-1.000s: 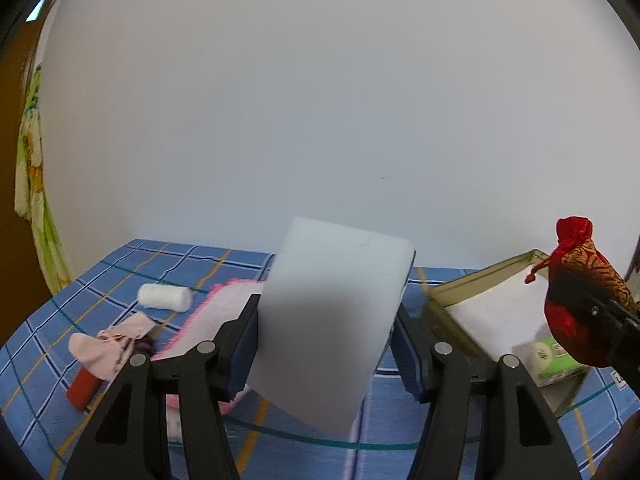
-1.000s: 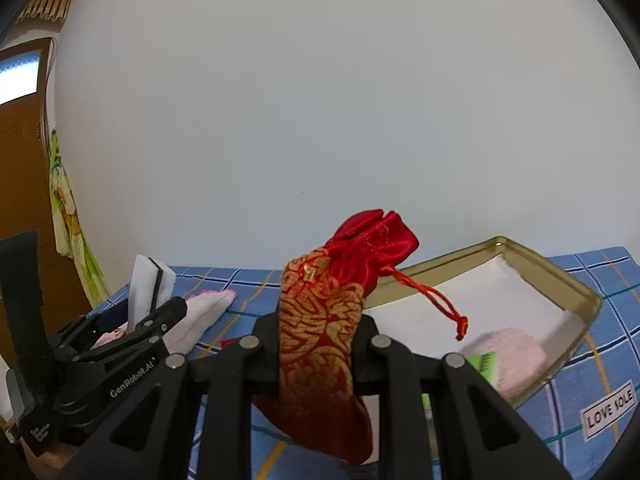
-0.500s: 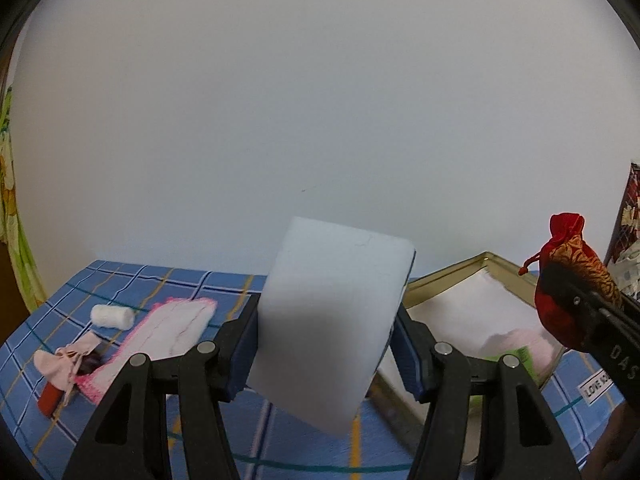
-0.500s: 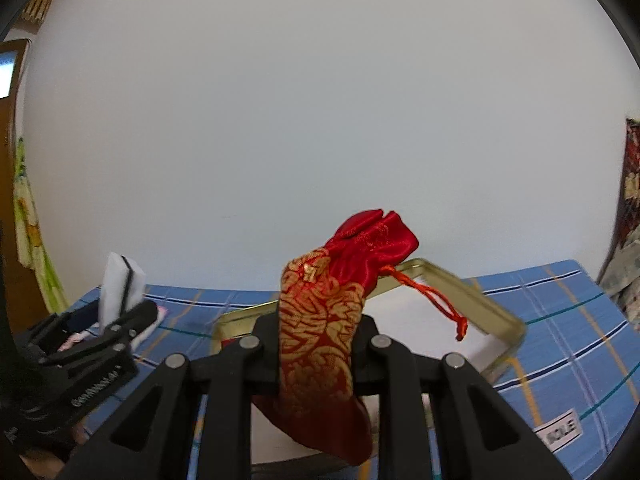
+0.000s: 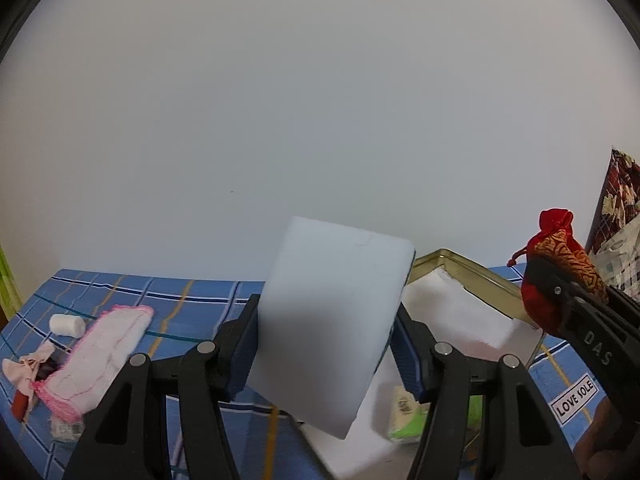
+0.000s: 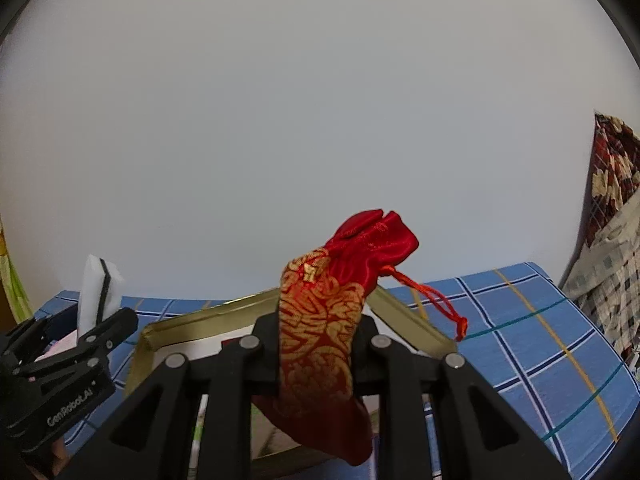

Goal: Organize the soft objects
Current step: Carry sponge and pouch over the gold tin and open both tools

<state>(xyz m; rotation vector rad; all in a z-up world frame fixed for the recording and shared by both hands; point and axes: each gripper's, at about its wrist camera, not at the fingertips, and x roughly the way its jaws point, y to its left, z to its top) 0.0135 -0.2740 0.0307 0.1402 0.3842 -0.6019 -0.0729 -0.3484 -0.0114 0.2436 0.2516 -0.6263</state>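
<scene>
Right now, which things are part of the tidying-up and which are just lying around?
Part of the job:
white foam block held in left gripper
red and gold drawstring pouch held in right gripper
gold metal tray

Just lying around:
"LOVE SOLE" label
blue checked tablecloth

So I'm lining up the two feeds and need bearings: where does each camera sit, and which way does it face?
Left wrist: on the left gripper, looking along its fingers past the white sponge to the gold tray.
Right wrist: on the right gripper, facing the tray past its red pouch.
Shared: each shows the other gripper, sponge, pouch, tray, blue plaid cloth.
</scene>
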